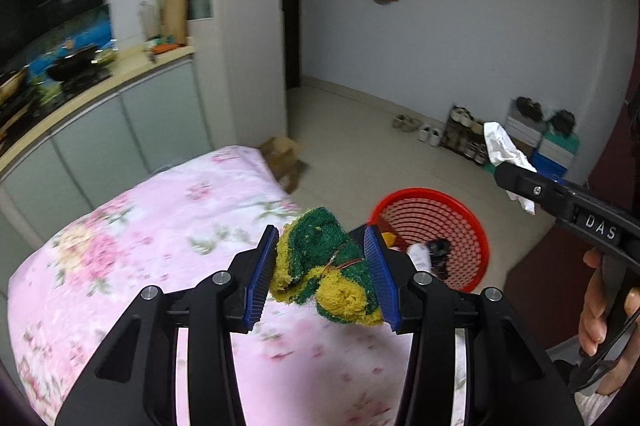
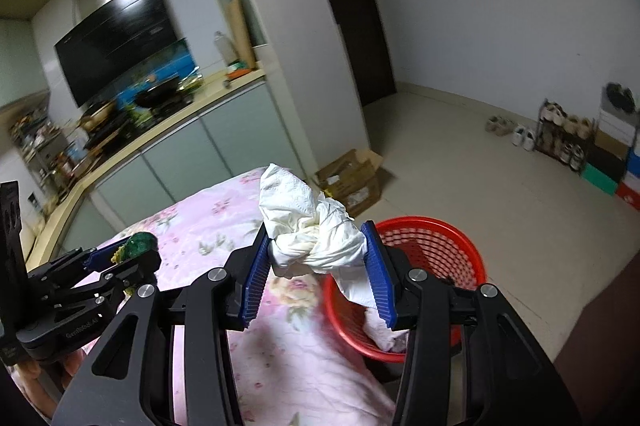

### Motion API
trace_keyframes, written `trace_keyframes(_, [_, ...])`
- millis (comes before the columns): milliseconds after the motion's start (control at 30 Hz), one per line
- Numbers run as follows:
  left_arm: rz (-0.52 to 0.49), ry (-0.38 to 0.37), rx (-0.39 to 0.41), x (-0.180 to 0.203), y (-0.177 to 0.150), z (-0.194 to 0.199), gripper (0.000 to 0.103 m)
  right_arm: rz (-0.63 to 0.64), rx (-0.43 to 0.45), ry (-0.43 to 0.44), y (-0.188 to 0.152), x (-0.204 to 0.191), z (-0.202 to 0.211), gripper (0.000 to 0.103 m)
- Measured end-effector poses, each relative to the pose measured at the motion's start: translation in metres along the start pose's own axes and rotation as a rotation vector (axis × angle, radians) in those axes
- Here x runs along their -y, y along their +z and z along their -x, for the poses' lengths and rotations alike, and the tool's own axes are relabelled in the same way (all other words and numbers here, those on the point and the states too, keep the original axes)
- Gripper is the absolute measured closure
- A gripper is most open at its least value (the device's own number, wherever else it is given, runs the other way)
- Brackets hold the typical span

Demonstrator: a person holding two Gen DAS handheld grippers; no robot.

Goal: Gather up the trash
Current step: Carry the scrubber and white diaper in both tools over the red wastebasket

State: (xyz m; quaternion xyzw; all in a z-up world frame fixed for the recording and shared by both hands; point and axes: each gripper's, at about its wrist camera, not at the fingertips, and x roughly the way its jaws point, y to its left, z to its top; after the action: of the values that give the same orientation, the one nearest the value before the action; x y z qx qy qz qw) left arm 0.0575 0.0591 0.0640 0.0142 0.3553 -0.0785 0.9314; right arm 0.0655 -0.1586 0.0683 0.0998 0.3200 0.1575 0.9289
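Note:
My left gripper (image 1: 326, 272) is shut on a worn green and yellow sponge (image 1: 326, 266), held above the edge of the pink floral table (image 1: 140, 246). My right gripper (image 2: 318, 262) is shut on a crumpled white tissue (image 2: 312, 230), held above the table edge, just left of the red mesh basket (image 2: 436, 242). The basket (image 1: 456, 210) stands on the floor beside the table and holds some trash. The right gripper with its tissue (image 1: 504, 146) shows at the right of the left wrist view, above the basket. The left gripper (image 2: 116, 254) shows at the left of the right wrist view.
A kitchen counter (image 1: 120, 78) with a wok and stove runs along the left. An open cardboard box (image 2: 352, 178) lies on the floor beyond the table. Shoes and a shoe rack (image 2: 560, 134) with stacked boxes stand along the far wall.

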Motion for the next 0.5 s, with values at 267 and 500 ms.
trace_keyframes(267, [-0.076, -0.084, -0.069, 0.044, 0.012, -0.048, 0.06, -0.086, -0.012, -0.068, -0.005, 0.036, -0.005, 0.059])
trace_keyframes(500, [-0.087, -0.159, -0.145, 0.068, 0.017, -0.088, 0.06, -0.155, -0.046, -0.113, -0.013, 0.065, -0.018, 0.059])
